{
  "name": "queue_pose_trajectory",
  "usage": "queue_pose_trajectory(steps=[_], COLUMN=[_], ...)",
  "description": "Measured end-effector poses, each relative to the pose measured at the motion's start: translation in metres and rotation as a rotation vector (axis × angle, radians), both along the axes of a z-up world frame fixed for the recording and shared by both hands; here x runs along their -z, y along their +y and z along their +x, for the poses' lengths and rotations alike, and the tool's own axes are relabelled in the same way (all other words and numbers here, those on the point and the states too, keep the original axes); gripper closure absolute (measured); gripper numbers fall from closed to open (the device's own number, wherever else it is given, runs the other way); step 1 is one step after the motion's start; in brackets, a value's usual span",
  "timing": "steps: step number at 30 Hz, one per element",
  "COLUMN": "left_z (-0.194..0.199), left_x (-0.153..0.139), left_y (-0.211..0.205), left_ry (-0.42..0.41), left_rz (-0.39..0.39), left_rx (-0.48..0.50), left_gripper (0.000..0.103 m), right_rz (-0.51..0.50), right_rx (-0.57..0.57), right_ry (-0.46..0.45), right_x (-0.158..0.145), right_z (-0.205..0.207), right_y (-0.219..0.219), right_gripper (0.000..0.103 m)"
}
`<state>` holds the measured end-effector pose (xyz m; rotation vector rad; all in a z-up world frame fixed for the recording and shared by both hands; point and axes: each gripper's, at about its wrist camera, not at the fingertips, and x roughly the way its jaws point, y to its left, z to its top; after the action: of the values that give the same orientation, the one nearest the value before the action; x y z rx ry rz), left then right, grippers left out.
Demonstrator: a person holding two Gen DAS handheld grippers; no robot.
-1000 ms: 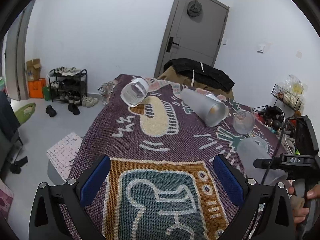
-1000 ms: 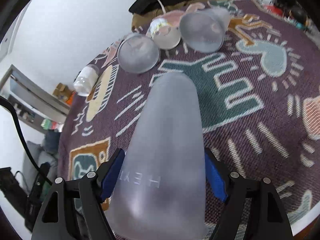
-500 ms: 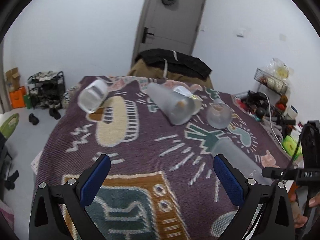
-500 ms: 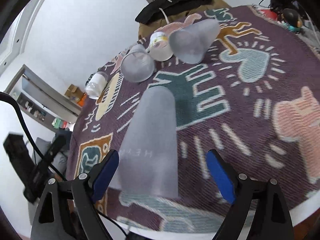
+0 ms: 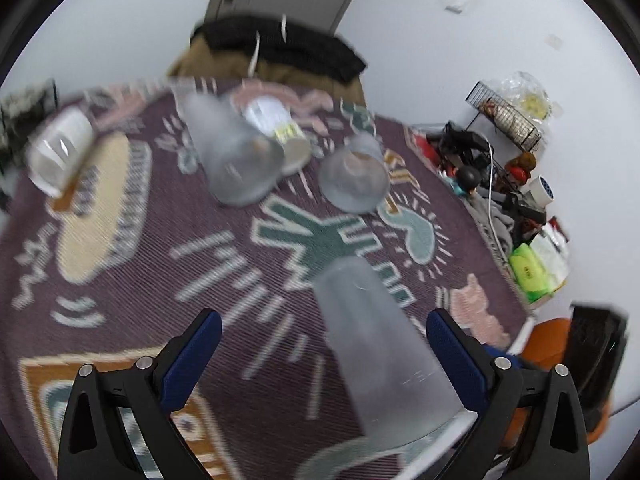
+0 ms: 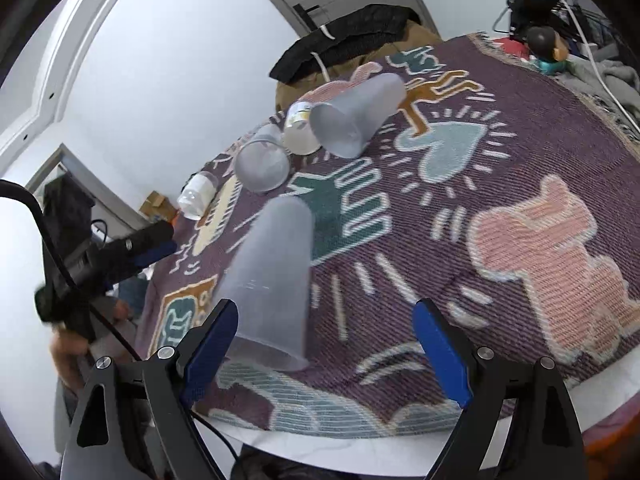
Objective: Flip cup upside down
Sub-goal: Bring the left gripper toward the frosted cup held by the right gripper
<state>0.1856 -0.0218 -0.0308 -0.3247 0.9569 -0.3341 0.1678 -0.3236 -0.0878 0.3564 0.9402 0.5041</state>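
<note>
A tall frosted cup [image 6: 276, 280] stands upside down, rim down, on the patterned purple blanket [image 6: 480, 208] near the table's front edge. My right gripper [image 6: 324, 344] is open, with the cup just inside its left finger and apart from the right one. In the left wrist view the same cup [image 5: 380, 352] stands between the open fingers of my left gripper [image 5: 320, 356], nearer the right finger. The left gripper also shows in the right wrist view [image 6: 132, 248], held in a hand to the left of the cup.
Another tall frosted cup [image 6: 356, 116] lies on its side at the back beside a white labelled cup [image 6: 300, 128]. A short clear cup [image 6: 262, 160] and a clear glass [image 6: 198, 200] lie further left. Cluttered cables and boxes [image 5: 516, 200] crowd the right edge.
My right gripper has opened, let go of the tall cup and drawn back; the cup now stands rim down. My left gripper has swung right and down towards it.
</note>
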Motion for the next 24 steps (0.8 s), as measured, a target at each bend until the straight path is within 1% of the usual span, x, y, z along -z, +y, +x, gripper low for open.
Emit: queue_pose_trajectory(steps=[1, 2, 4, 7, 11, 15, 17, 18, 19, 21, 24], left_z=[0.006, 0.012, 0.021, 0.031, 0.044, 0.061, 0.071, 0.074, 0.078, 0.085, 0.093], left_x=[0.002, 0.005, 0.006, 0.005, 0.006, 0.015, 0.024, 0.027, 0.031, 0.037, 0.046], left_y=[-0.003, -0.006, -0.015, -0.030, -0.048, -0.065, -0.072, -0.074, -0.078, -0.084, -0.086], left_ry=[0.038, 0.073, 0.117, 0.157, 0.211, 0.274, 0.318, 0.335, 0.350, 0.358, 0.386], left_rz=[-0.011, -0.016, -0.019, -0.003, 0.030, 0.076, 0.104, 0.122, 0.155, 0.221, 0.253], left_rx=[0.004, 0.008, 0.022, 0.058, 0.099, 0.110, 0.111, 0.108, 0.103, 0.091, 0.091], left_gripper=[0.008, 0.008, 0.010, 0.010, 0.010, 0.010, 0.010, 0.012, 0.016, 0.018, 0.018], right_rz=[0.002, 0.005, 0.017, 0.016, -0.024, -0.061, -0.074, -0.078, -0.083, -0.083, -0.071], right_rx=[0.008, 0.016, 0.035, 0.060, 0.106, 0.130, 0.138, 0.141, 0.147, 0.150, 0.156], right_ry=[0.004, 0.009, 0.020, 0.004, -0.031, -0.077, -0.100, -0.108, -0.120, -0.133, -0.143], right_x=[0.004, 0.007, 0.014, 0.020, 0.021, 0.019, 0.018, 0.017, 0.016, 0.014, 0.013], right_z=[-0.001, -0.002, -0.004, -0.006, -0.005, -0.003, -0.003, -0.004, -0.004, -0.007, -0.007], right_y=[-0.004, -0.008, -0.015, -0.026, -0.037, -0.043, -0.044, -0.046, -0.046, -0.049, -0.053], right_gripper=[0.013, 0.013, 0.013, 0.013, 0.013, 0.013, 0.013, 0.013, 0.013, 0.013, 0.013])
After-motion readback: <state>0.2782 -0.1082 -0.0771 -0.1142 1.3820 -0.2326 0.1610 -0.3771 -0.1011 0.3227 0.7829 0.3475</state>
